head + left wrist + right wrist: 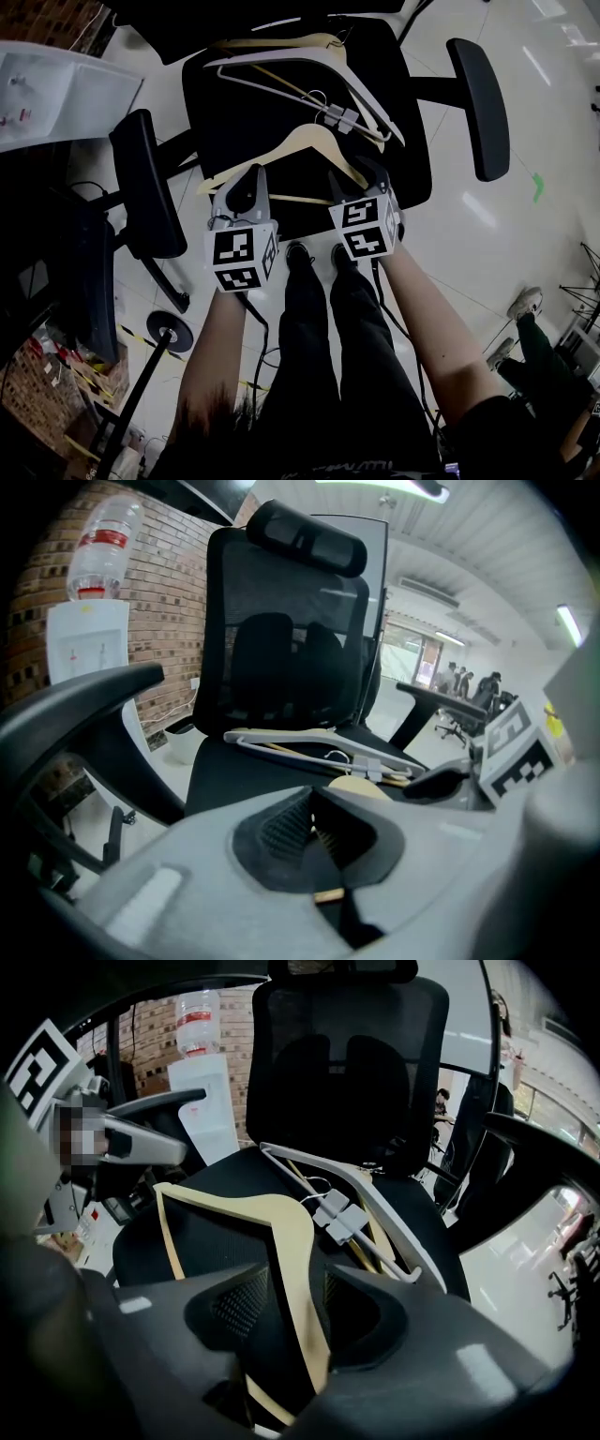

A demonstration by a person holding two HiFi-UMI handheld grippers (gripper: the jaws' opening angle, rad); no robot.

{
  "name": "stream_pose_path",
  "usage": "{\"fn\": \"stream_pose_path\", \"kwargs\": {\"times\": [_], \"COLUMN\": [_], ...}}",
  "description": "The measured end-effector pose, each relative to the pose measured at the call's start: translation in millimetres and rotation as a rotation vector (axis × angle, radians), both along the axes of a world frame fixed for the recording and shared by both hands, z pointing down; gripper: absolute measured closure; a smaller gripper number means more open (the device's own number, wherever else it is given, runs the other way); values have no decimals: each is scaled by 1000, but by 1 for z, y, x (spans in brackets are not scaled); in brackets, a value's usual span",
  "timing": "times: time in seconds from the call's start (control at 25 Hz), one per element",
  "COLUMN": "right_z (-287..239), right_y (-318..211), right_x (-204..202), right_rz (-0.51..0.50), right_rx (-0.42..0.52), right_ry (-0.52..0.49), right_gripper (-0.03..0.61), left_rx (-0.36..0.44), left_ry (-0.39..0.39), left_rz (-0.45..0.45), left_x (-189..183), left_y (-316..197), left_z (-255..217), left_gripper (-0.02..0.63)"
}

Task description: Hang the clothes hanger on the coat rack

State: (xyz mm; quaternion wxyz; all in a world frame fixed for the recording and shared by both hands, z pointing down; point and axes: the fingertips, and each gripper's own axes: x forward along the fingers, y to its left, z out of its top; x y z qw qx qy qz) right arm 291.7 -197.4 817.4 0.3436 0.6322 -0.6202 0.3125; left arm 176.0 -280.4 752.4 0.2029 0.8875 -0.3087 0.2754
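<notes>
A pale wooden hanger (309, 150) lies on the black seat (234, 122) of an office chair, nearest me. My left gripper (246, 187) sits over its left end. In the left gripper view its jaws (314, 832) stand close together with a strip of wood (328, 892) caught between them. My right gripper (370, 183) is over the hanger's right arm. In the right gripper view that arm (291, 1241) runs between the jaws (295, 1302), which stand open with a gap on each side. No coat rack shows.
A grey plastic hanger with clips (309, 75) and another wooden one (281, 42) lie further back on the seat. Armrests (150, 183) (478, 108) flank it and the mesh backrest (347, 1072) rises behind. A water dispenser (89, 639) stands at the brick wall.
</notes>
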Motion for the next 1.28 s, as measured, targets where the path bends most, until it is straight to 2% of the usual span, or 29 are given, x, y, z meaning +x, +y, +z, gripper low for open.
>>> {"fn": "stream_pose_path", "kwargs": {"times": [0.08,0.24,0.52,0.76,0.96,1.04,1.28], "right_z": [8,27,40,47,50,51,43], "right_y": [2,10,9,9,10,10,9], "right_x": [1,-1,-3,-3,2,5,6], "right_rz": [-13,-74,-146,-141,-119,-87,-138], "right_rx": [-49,-153,-189,-200,-177,-176,-201], "right_ry": [17,34,69,-15,-69,-83,-13], "right_gripper": [359,337,339,355,381,424,482], "left_rx": [-10,-22,-34,-40,-35,-36,-36], "left_ry": [3,0,7,1,2,5,10], "left_rz": [3,15,9,-1,-1,-3,-7], "left_x": [1,4,3,-1,-2,-3,-6], "left_y": [3,11,14,14,14,13,12], "left_z": [1,6,9,15,14,12,6], "left_gripper": [609,609,609,609,609,609,609]}}
